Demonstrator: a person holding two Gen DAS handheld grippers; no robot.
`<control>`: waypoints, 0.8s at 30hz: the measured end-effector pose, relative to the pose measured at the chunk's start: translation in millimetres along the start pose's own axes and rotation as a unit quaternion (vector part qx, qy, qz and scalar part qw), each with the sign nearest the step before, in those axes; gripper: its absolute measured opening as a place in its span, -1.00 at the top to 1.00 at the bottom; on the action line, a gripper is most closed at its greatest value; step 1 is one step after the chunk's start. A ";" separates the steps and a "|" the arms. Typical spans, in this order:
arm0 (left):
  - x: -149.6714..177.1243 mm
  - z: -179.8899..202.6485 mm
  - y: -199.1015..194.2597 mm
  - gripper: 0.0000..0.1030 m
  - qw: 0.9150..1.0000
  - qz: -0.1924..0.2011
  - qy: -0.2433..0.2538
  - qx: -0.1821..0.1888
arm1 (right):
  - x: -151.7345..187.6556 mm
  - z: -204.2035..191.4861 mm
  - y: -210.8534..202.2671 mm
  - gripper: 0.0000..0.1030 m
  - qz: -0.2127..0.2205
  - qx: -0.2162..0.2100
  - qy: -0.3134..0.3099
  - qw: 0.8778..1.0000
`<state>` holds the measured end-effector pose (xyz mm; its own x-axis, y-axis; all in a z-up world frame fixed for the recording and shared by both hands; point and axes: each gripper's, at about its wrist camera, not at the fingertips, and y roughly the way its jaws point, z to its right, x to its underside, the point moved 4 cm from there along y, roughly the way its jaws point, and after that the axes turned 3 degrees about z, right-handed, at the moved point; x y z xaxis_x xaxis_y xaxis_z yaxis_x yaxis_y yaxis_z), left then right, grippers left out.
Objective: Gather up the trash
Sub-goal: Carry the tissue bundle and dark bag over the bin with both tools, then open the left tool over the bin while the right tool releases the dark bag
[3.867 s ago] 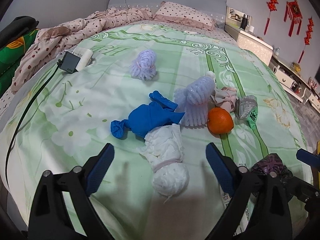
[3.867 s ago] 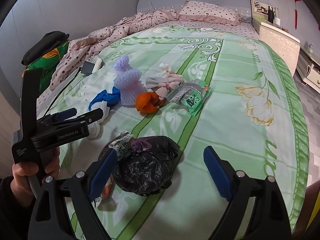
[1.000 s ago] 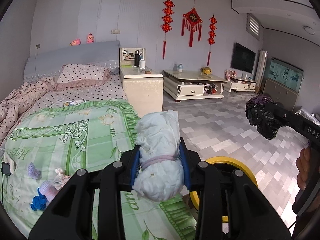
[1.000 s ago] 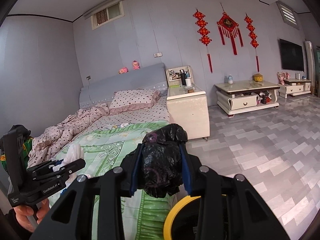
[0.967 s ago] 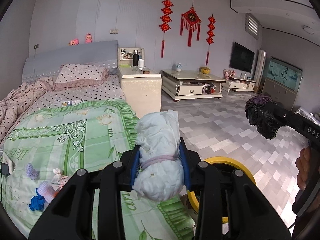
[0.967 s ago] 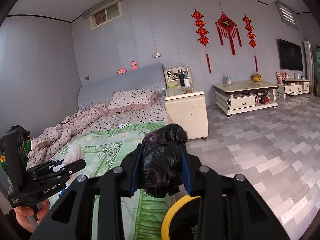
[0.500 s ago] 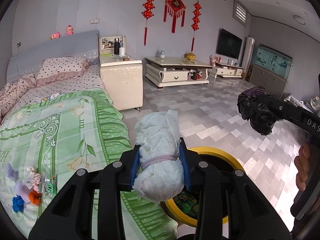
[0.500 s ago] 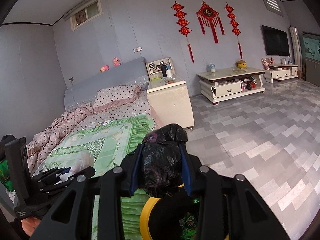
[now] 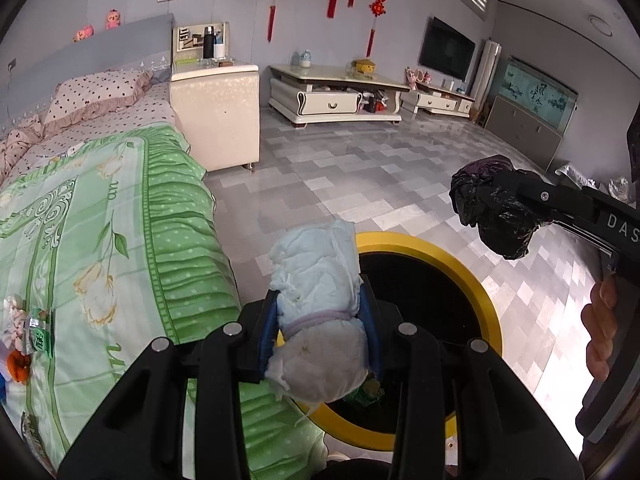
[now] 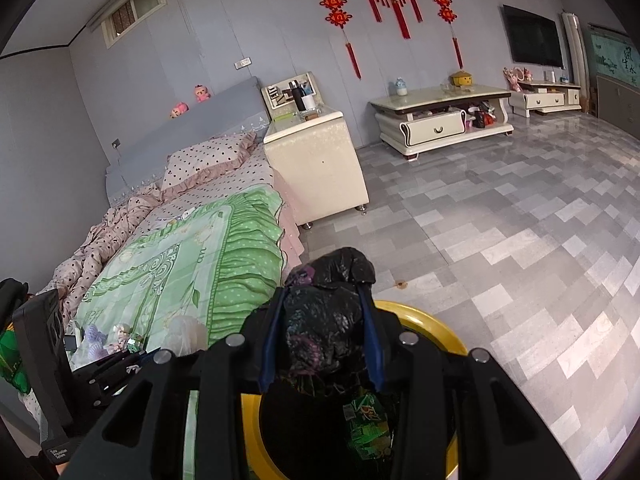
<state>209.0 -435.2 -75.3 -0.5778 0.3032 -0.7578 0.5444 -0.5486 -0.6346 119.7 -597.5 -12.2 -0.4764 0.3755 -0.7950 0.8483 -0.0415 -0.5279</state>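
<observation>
My left gripper [image 9: 320,320] is shut on a rolled white diaper [image 9: 320,300] tied with a band, held over the near rim of a yellow-rimmed black bin [image 9: 472,276] on the floor beside the bed. My right gripper [image 10: 322,340] is shut on a crumpled black plastic bag [image 10: 326,308], just above the same bin [image 10: 436,332], which holds a green wrapper [image 10: 366,420]. In the left wrist view the black bag [image 9: 494,210] hangs at the right in the other gripper, above the bin's far side.
The green-quilted bed [image 9: 100,232] lies left of the bin with small items [image 9: 24,336] still on it. A cream nightstand [image 9: 216,116] and low TV cabinet [image 9: 336,96] stand farther back on the grey tiled floor [image 9: 360,168]. A hand [image 9: 600,332] grips the right tool.
Both grippers have sunk and tipped downward toward the bin, each still holding its load. The bin has grown larger and moved under the diaper and the black bag.
</observation>
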 end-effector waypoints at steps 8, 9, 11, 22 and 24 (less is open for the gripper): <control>27.4 3.7 27.7 0.31 0.999 -0.030 -0.004 0.016 | 14.5 22.3 23.5 0.35 -0.038 0.020 0.022 0.999; 30.2 3.6 30.2 0.30 0.999 -0.033 -0.005 0.017 | 15.2 25.3 25.1 0.35 -0.042 0.021 0.027 0.999; 33.2 5.0 33.0 0.29 0.999 -0.036 -0.004 0.021 | 16.7 30.0 27.4 0.34 -0.045 0.023 0.030 0.998; 31.6 8.1 21.8 -0.14 0.999 -0.028 -0.004 0.024 | 15.2 31.8 20.6 0.11 -0.039 0.028 0.034 0.998; 31.3 5.9 18.3 -0.19 0.999 -0.024 -0.005 0.022 | 14.4 31.7 19.0 0.07 -0.038 0.031 0.035 0.998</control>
<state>197.3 -440.3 -109.7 -0.6088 0.3230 -0.7246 0.4882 -0.5674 -0.6631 121.6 -622.2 -43.1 -0.5201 0.4440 -0.7296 0.7928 -0.0667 -0.6058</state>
